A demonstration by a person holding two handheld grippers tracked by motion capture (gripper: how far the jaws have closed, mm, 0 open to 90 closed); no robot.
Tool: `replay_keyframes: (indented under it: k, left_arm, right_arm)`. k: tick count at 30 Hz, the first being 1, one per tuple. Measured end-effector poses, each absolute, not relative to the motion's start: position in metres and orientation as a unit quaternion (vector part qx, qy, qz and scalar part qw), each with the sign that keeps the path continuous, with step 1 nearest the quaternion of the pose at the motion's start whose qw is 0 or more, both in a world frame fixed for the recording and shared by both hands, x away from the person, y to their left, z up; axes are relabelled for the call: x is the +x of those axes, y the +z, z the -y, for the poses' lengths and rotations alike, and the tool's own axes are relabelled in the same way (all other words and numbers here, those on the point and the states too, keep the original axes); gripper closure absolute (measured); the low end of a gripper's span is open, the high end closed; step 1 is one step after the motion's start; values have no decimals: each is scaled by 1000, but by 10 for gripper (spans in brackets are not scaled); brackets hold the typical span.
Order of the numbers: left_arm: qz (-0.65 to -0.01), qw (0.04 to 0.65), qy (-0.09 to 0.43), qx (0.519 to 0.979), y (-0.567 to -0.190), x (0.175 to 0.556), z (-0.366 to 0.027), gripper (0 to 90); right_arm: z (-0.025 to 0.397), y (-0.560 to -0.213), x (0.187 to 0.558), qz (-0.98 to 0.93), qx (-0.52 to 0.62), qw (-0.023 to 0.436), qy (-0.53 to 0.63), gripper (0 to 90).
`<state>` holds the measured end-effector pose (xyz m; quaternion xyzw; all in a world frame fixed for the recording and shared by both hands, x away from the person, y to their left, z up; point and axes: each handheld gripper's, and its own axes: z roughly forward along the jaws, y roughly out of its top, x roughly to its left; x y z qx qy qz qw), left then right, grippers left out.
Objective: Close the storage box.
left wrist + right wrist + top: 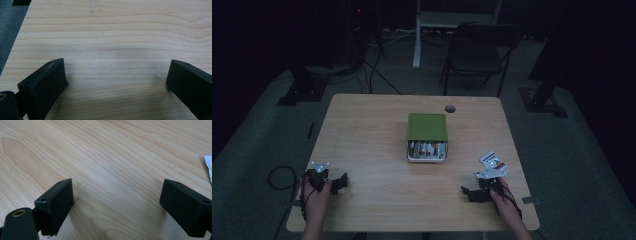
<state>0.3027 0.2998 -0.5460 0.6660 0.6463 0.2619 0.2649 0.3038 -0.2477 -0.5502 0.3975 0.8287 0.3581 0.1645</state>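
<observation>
Just beside the right hand-held gripper [469, 192], a packet [491, 160].

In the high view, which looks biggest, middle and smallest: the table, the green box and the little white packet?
1. table, by far the largest.
2. green box.
3. white packet, smallest, lying just beyond the right gripper.

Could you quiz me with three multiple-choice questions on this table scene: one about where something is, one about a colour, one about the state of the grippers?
1. Where does the box sit on the table?
A. near the middle
B. at the left edge
C. on the floor

2. What colour is the box's lid?
A. red
B. green
C. blue

3. How stand the left gripper and right gripper?
A. both open, holding nothing
B. both shut
C. one holding the box

Answers: 1 A, it stands centrally; 2 B, its top is green; 3 A, bare wood shows between the jaws.
</observation>
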Motion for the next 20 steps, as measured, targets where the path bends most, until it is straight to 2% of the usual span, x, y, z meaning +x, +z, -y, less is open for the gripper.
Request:
replay_keyframes:
  k: [20]
  left_arm:
    - [-653, 262, 264, 660, -546, 302, -298, 22]
  right_arm:
    - [247, -550, 304, -830, 396, 167, 356, 112]
